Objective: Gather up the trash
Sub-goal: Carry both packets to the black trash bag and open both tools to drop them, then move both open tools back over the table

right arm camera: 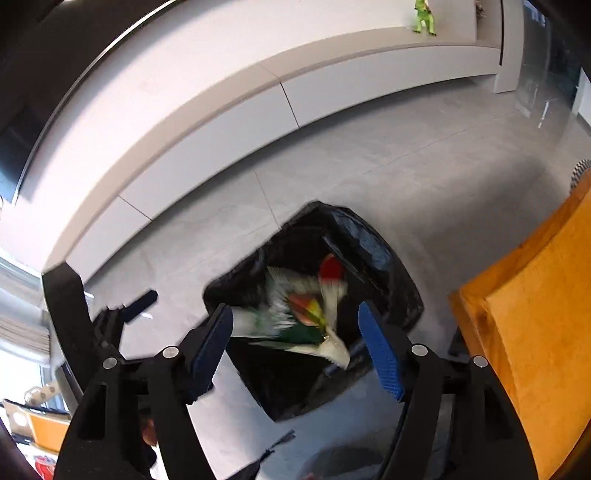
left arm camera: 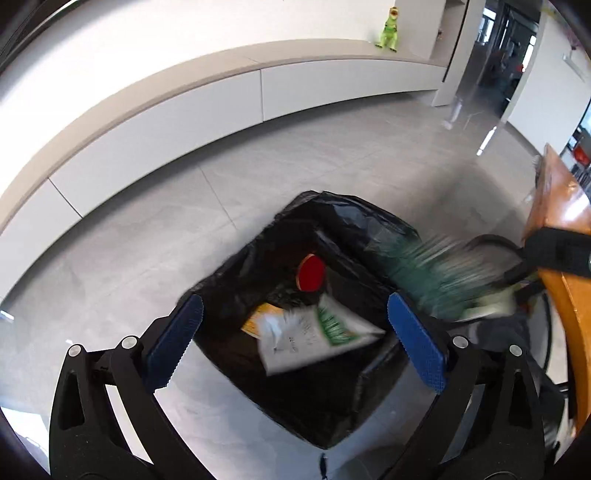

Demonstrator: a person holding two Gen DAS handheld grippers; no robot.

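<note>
A bin lined with a black bag [left arm camera: 258,254] stands on the grey floor; it also shows in the right wrist view [right arm camera: 388,280]. Inside lie a white and green wrapper [left arm camera: 314,336], an orange packet [left arm camera: 255,321] and a red lid [left arm camera: 312,273]. My left gripper [left arm camera: 295,336] is open and empty above the bin. A blurred green and white wrapper [left arm camera: 424,273] is in the air over the bin's right rim. My right gripper [right arm camera: 295,347] is open above the bin, with that blurred wrapper [right arm camera: 306,317] loose between and below its fingers. The left gripper's finger [right arm camera: 140,301] shows at the left.
A long white low cabinet [left arm camera: 184,122] runs along the wall behind the bin, with a green toy dinosaur [left arm camera: 388,29] on top. An orange wooden table [right arm camera: 535,332] stands right of the bin. Grey tiled floor [left arm camera: 332,155] surrounds the bin.
</note>
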